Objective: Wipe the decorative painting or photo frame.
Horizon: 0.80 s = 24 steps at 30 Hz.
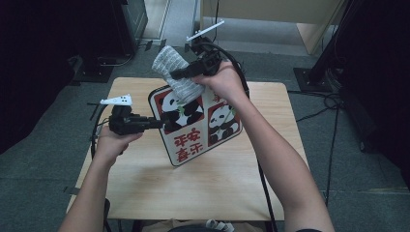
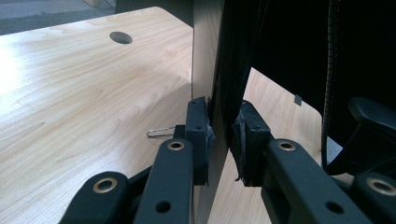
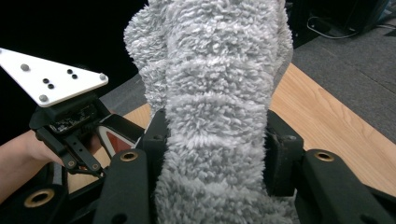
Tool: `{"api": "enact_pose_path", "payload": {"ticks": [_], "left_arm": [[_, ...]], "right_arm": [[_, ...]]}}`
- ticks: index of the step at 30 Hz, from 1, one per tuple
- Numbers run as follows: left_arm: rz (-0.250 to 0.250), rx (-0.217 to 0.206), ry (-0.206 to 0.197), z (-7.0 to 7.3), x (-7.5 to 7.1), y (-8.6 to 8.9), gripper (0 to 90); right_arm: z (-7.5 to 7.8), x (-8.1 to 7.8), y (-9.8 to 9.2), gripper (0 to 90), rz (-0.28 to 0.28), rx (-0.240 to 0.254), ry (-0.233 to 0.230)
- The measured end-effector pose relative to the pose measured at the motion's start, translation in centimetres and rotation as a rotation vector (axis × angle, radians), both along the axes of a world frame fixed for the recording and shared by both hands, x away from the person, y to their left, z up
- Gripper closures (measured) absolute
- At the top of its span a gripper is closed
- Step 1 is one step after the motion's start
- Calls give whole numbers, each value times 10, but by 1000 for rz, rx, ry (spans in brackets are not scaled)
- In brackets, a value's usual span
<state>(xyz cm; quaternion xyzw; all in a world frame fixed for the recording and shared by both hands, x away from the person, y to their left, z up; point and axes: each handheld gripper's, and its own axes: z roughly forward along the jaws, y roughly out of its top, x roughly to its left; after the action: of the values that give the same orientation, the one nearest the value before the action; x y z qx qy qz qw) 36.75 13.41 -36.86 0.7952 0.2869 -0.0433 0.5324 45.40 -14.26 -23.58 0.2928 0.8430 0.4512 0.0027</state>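
From the high view, a light wooden table (image 1: 203, 188) stands on grey carpet, with dark stands and cables around it. There are two grippers, one panda board and one grey cloth. The left gripper (image 1: 162, 122), at the table's left, clamps the left edge of the panda board (image 1: 203, 130), which is held tilted above the table's middle. The right gripper (image 1: 175, 74), at the far edge, pinches the grey cloth (image 1: 176, 72), which touches the board's far top corner.

In the left gripper view, the jaws are pressed onto the board's thin edge (image 2: 222, 93), which rises upright between the pads; the tabletop (image 2: 70, 102) with one round hole (image 2: 121, 37) lies behind.

In the right gripper view, the fluffy cloth (image 3: 215, 107) stands squeezed between the jaws, with the left gripper (image 3: 70, 121) at the left.
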Motion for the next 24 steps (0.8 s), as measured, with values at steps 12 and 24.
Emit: {"api": "enact_pose_path", "payload": {"ticks": [12, 24], "left_arm": [[-2, 0, -3, 0, 0, 0, 781], [-2, 1, -4, 0, 0, 0, 781]], "right_arm": [[0, 3, -11, 551, -20, 1, 9], [1, 7, -22, 551, -43, -3, 8]]}}
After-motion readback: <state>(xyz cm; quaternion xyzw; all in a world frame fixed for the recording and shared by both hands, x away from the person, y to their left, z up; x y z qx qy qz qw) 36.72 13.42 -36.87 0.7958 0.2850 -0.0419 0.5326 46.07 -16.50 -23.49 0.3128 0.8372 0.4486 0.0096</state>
